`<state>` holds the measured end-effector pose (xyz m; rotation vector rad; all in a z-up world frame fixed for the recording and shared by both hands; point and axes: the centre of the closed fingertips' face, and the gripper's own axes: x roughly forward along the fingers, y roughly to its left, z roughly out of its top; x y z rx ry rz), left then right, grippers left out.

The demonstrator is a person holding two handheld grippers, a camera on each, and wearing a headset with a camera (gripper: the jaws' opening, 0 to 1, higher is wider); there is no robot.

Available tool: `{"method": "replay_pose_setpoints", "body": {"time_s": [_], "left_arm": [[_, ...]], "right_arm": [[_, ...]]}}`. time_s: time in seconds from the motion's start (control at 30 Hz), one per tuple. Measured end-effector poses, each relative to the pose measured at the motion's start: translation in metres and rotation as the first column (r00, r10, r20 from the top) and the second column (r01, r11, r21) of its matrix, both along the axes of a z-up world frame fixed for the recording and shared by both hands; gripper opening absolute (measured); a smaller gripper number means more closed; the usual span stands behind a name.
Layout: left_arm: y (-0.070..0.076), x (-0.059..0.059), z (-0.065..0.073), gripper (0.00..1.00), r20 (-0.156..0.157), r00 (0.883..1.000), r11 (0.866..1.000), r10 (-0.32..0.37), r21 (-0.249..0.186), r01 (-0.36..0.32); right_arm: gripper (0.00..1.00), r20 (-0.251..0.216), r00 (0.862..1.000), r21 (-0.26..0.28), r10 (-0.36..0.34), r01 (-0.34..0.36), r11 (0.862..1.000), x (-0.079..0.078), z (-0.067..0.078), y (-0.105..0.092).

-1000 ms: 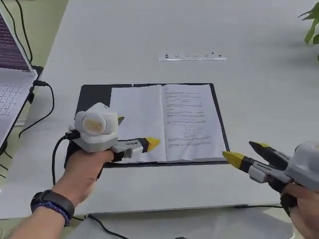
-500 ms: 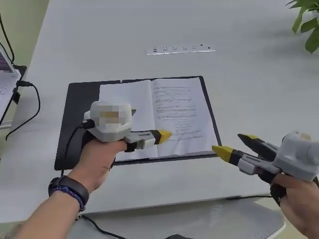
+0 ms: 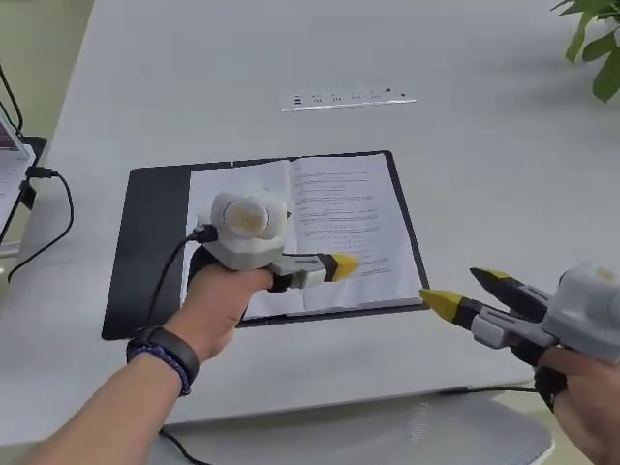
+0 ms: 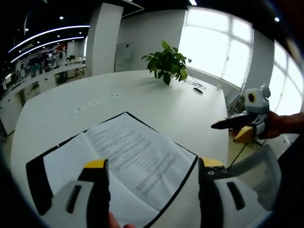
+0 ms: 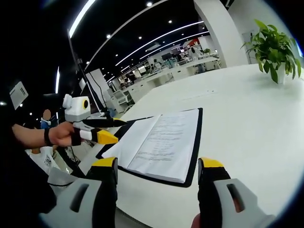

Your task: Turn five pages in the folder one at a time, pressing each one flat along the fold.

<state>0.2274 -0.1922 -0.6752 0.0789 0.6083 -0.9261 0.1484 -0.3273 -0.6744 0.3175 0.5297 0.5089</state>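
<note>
Black folder (image 3: pixel 147 254) (image 4: pixel 36 176) (image 5: pixel 195 143): it lies open and flat on the white tabletop (image 3: pixel 484 155), right in front of you and near the table's front edge.
Pages: a blank white page (image 3: pixel 218 189) lies left of the fold and a printed white page (image 3: pixel 349 218) (image 4: pixel 135 152) (image 5: pixel 166 140) right of it, both flat, with a wide strip of black cover bare on the far left.
Your left gripper (image 3: pixel 335 263) (image 4: pixel 152 166) (image 5: pixel 116 129): its yellow-tipped jaws stand wide apart with nothing between them. You hold it over the lower part of the pages near the fold, pointing right, and in the right gripper view it looks lifted off the paper.
Your right gripper (image 3: pixel 455 289) (image 5: pixel 156 164) (image 4: pixel 228 130): its jaws are spread and empty. It sits off the folder just beside the lower right corner, pointing left at it without touching.
Your wrist: a dark wristband (image 3: pixel 167 353) circles the arm behind the left gripper.
Surroundings: a flush socket strip (image 3: pixel 349 99) is set in the tabletop beyond the folder, a green leafy plant (image 3: pixel 593 46) (image 4: pixel 167 61) (image 5: pixel 273 45) stands at the far right, and a black cable (image 3: pixel 60 208) trails off the left edge.
</note>
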Motion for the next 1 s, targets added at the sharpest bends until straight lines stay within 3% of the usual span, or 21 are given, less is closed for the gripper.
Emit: {"method": "replay_pose_setpoints", "body": {"time_s": [0.6, 0.77, 1.0], "left_arm": [[-0.055, -0.007, -0.037, 0.77, -0.038, 0.997, 0.998, -0.063, 0.029, 0.064], [-0.072, -0.007, -0.050, 0.76, -0.040, 0.996, 0.995, -0.080, 0.051, 0.082], [-0.089, -0.005, -0.076, 0.77, -0.073, 0.995, 0.993, -0.074, 0.092, 0.081]], "right_arm": [[0.67, -0.014, 1.000, -0.003, 0.005, -0.005, 1.000, -0.003, -0.003, -0.008], [0.67, -0.022, 1.000, -0.001, 0.012, -0.012, 1.000, -0.004, -0.006, -0.009], [0.67, -0.028, 0.999, 0.004, 0.024, -0.024, 1.000, -0.002, -0.008, -0.008]]}}
